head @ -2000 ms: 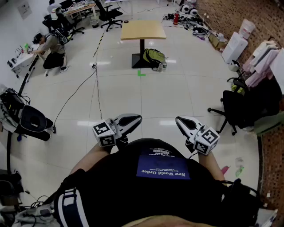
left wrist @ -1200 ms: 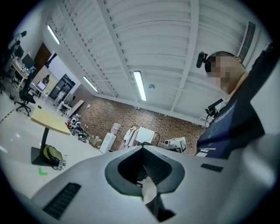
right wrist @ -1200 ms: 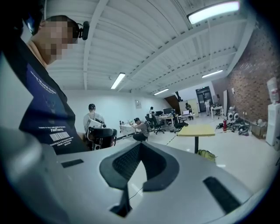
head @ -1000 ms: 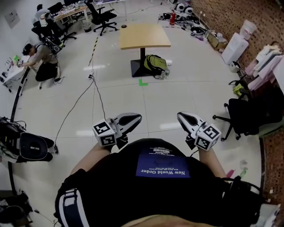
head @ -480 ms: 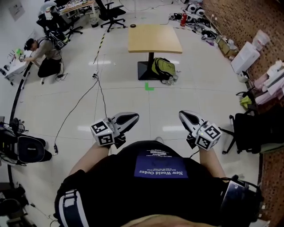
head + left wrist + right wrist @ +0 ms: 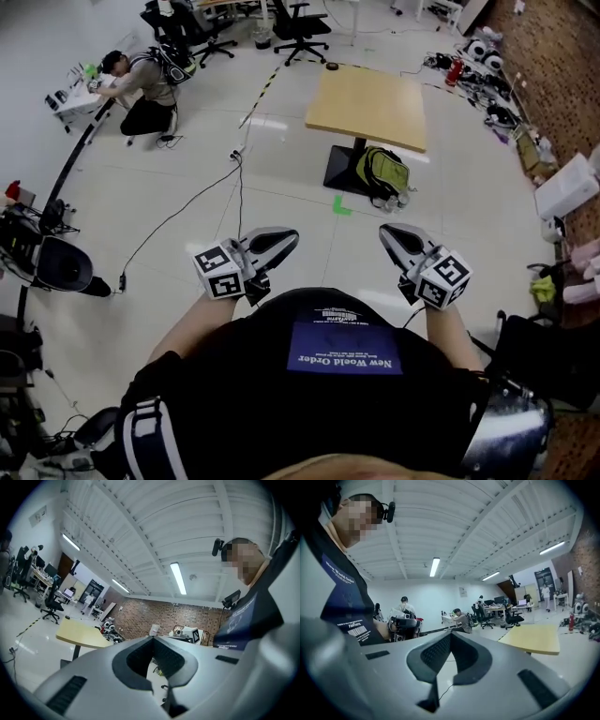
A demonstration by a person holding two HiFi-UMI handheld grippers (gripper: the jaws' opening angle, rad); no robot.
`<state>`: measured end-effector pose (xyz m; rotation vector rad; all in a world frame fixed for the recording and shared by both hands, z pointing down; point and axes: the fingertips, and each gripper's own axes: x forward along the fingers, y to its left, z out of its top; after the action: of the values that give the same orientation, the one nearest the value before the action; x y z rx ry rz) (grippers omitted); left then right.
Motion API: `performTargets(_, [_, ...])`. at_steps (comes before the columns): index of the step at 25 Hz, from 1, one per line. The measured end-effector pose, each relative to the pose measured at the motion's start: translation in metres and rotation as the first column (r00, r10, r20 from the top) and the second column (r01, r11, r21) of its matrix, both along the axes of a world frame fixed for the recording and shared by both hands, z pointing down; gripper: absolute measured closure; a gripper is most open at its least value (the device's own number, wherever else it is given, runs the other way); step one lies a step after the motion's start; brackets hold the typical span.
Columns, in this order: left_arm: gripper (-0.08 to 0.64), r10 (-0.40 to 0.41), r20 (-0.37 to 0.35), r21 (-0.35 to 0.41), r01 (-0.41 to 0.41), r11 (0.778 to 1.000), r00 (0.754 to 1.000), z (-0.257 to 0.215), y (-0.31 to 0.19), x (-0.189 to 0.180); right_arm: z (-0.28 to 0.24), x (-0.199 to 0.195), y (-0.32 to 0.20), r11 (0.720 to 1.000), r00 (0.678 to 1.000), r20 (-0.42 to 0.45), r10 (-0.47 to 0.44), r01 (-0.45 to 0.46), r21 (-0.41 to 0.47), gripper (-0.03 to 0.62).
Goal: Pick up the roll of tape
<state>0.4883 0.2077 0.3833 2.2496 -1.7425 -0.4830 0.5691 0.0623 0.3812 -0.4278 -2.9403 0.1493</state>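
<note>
We hold the left tool (image 6: 289, 238) and right tool (image 6: 386, 232) pressed together, empty. Far ahead: worktop (image 6: 370, 108), green backpack (image 6: 382, 173) at its foot; cable (image 6: 178, 216) crosses the floor (image 6: 281, 159) at left.

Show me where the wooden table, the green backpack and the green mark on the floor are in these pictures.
wooden table (image 6: 370, 103): head view, bare middle of its top.
green backpack (image 6: 382, 174): head view, middle of its body.
green floor mark (image 6: 342, 205): head view, the bend of the mark.

left gripper (image 6: 279, 240), right gripper (image 6: 394, 234): before torso | table (image 6: 370, 112): backpack (image 6: 382, 175) at base | far corner: 1 dark item (image 6: 331, 67), possibly tape
</note>
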Motion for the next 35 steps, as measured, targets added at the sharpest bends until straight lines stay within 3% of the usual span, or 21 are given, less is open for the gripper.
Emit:
performTargets(5, [0.552, -0.044, -0.004, -0.021, 0.044, 0.999, 0.999, 0.001, -0.028, -0.025, 0.004, -0.042, -0.029, 0.997, 0.998, 0.001, -0.07, 0.07, -0.021, 0.607])
performTargets(11, [0.553, -0.091, -0.03, -0.016, 0.09, 0.996, 0.995, 0.012, -0.022, -0.091, 0.01, -0.117, -0.029, 0.993, 0.993, -0.016, -0.113, 0.113, -0.036, 0.607])
performTargets(16, [0.552, -0.085, -0.03, 0.009, 0.085, 0.996, 0.996, 0.025, 0.013, -0.184, 0.01, -0.213, 0.003, 0.994, 0.994, -0.008, -0.106, 0.106, 0.005, 0.607])
performTargets(21, [0.552, -0.071, -0.013, -0.013, 0.071, 0.997, 0.997, 0.027, 0.057, -0.292, 0.013, -0.314, 0.035, 0.998, 0.998, -0.005, -0.064, 0.064, 0.003, 0.607])
performTargets(26, [0.552, -0.075, -0.006, -0.023, 0.074, 0.997, 0.997, 0.027, 0.082, -0.378, 0.017, -0.391, 0.06, 0.998, 0.998, -0.012, -0.054, 0.054, -0.011, 0.607])
performTargets(35, [0.552, -0.069, -0.021, -0.04, 0.068, 0.997, 0.997, 0.041, 0.032, -0.473, 0.037, -0.495, 0.011, 0.997, 0.997, -0.036, -0.071, 0.07, -0.035, 0.607])
